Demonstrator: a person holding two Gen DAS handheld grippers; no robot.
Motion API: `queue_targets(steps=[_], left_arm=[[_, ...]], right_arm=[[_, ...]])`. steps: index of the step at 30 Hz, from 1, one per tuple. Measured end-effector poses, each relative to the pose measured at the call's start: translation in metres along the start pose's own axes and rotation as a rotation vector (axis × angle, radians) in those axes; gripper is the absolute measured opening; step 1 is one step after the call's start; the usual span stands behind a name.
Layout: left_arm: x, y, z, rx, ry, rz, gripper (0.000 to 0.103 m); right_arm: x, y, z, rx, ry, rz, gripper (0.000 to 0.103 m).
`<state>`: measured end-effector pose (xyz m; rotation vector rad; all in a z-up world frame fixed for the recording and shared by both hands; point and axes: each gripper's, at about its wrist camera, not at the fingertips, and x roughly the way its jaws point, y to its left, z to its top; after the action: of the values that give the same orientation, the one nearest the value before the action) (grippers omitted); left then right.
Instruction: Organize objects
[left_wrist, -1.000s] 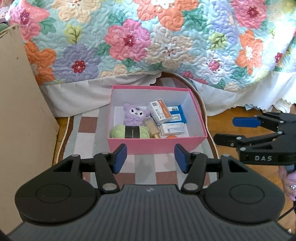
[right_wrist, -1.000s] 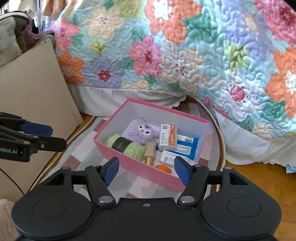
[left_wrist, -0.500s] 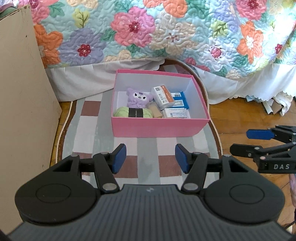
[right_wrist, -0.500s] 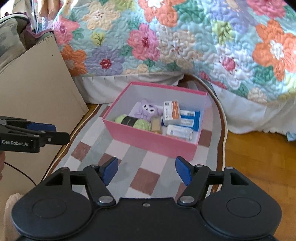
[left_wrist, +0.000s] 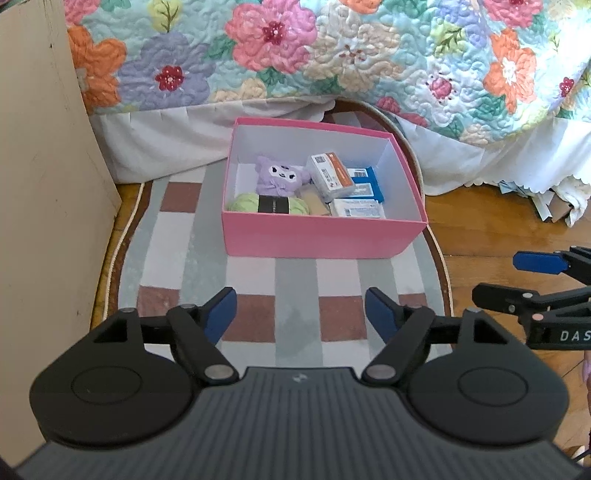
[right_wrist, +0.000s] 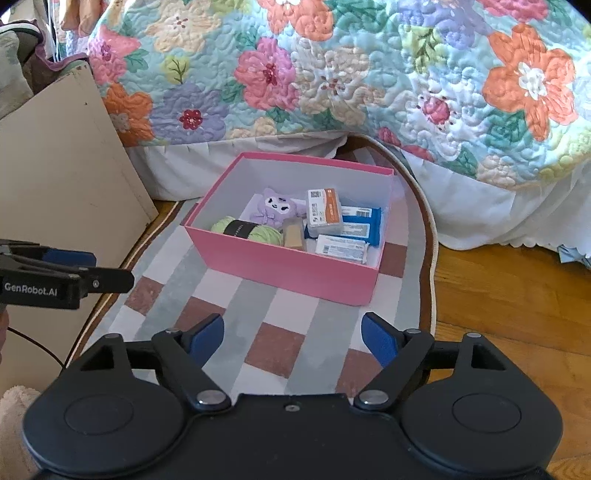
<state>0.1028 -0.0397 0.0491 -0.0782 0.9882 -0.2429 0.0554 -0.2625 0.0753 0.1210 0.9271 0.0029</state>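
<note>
1. Sitting on a checked rug (left_wrist: 295, 280) just in front of a bed draped in a floral quilt (left_wrist: 332, 55), the pink box (left_wrist: 317, 236) is open-topped, with white inner walls.
2. Inside the pink box, a purple plush toy (left_wrist: 279, 179) lies toward the back left, a ball of green yarn (left_wrist: 269, 205) with a black band rests against the front wall, and a tan block (left_wrist: 316, 203) sits beside the yarn.
3. On the right half of the box, a white and orange carton (left_wrist: 330, 175) leans over a blue packet (left_wrist: 365, 182), and a white and blue carton (left_wrist: 356, 210) lies at the front.
4. A beige board (left_wrist: 44, 184) stands at the rug's left edge.
5. The left gripper (left_wrist: 301, 312) hovers over the rug short of the box; its blue-padded jaws are opening, with nothing between them.
6. The right gripper (right_wrist: 293, 336) hangs above the rug nearer the box's right corner; its jaws are likewise opening, empty, touching nothing.
</note>
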Motion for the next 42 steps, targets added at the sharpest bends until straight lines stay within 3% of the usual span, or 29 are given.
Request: queue_targets(steps=[3, 7, 13, 31, 42], left_arm=[[0.002, -0.002, -0.002, 0.003, -0.001, 0.016, 0.094], [0.006, -0.002, -0.002, 0.007, 0.021, 0.044, 0.101], [0.015, -0.001, -0.002, -0.006, 0.105, 0.084, 0.101], [0.015, -0.011, -0.003, 0.042, 0.14, 0.163, 0.101], [0.023, -0.011, -0.005, 0.033, 0.167, 0.155, 0.101]], right_arm=[[0.002, 0.001, -0.001, -0.003, 0.001, -0.027, 0.091], [0.002, 0.001, -0.002, 0.006, 0.007, -0.026, 0.091], [0.002, -0.001, -0.003, 0.028, 0.017, -0.031, 0.091], [0.008, -0.012, -0.003, 0.078, 0.069, -0.038, 0.092], [0.008, -0.02, -0.004, 0.107, 0.082, -0.064, 0.092]])
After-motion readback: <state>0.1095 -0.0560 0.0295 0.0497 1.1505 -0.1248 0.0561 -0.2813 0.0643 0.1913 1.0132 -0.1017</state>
